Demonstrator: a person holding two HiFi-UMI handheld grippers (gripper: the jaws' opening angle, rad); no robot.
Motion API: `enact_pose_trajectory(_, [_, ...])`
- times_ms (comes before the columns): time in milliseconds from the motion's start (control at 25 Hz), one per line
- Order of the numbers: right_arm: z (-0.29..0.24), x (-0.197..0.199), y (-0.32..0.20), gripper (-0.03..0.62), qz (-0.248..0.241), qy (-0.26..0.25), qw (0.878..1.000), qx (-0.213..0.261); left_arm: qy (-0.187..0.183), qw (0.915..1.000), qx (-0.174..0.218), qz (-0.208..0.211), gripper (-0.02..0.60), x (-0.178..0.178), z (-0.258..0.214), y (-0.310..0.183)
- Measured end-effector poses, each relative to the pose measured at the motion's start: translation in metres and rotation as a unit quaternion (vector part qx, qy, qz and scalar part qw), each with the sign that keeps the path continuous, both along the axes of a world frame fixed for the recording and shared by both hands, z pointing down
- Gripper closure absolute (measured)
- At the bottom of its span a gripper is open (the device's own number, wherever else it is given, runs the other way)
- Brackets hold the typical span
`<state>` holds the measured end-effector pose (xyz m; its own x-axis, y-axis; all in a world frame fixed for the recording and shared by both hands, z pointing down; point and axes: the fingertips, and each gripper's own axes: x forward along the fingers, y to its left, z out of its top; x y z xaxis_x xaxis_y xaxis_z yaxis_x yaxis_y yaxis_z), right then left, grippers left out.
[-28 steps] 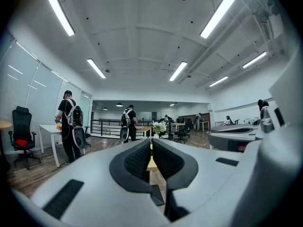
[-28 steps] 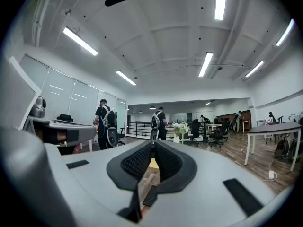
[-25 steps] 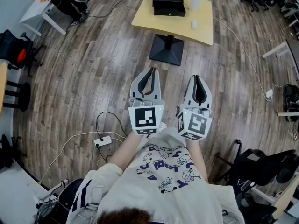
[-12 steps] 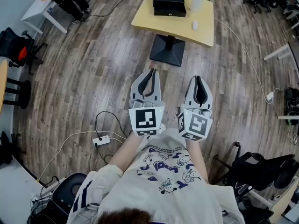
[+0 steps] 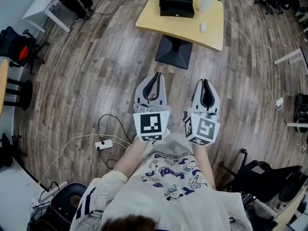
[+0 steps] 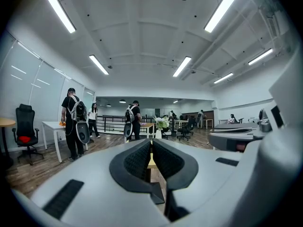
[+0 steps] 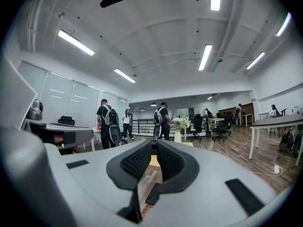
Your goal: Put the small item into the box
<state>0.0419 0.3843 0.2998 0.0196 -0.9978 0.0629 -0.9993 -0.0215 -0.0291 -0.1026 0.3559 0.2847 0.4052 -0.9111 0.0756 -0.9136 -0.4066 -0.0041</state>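
Far ahead on the wooden floor stands a yellow table (image 5: 183,22). On it rest a black box (image 5: 176,3), a small white item (image 5: 203,27) and a vase of flowers (image 5: 207,1). Held side by side in front of the person's chest, well short of the table, are my left gripper (image 5: 155,75) and my right gripper (image 5: 206,81). Both are shut with nothing between their jaws. In the left gripper view the jaws (image 6: 151,144) meet at the tips, with the table edge (image 6: 150,163) behind them. The right gripper view shows the same, with its gripper (image 7: 154,144) closed.
A power strip with cables (image 5: 106,145) lies on the floor at the person's left. Black chairs (image 5: 14,47) stand at the left and another chair (image 5: 269,177) at lower right. Several people with backpacks (image 6: 73,122) stand near a white table (image 5: 45,11).
The head view has shifted slightly, so the table sits a little further right and higher. Both grippers hold their places, still shut.
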Motion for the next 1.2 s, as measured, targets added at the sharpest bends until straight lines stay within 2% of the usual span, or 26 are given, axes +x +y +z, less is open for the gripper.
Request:
enact_pose_trajectory(400, [0.011,0.016,-0.082,0.549,0.003,-0.006,1.000,-0.012,0.004,1.0000,-0.006,0.000,0.557,0.011,0.008,-0.084])
enact_pose_trajectory(920, [0.009,0.039,-0.210,0.549,0.036,-0.016,0.999,-0.025,0.006,0.9994,-0.008,0.034,0.557,0.032,0.000,-0.222])
enact_pose_trajectory(1200, [0.014,0.051,-0.263,0.549,0.048,-0.015,0.998,-0.031,0.005,0.9990,-0.011,0.044,0.557,0.041,0.003,-0.278])
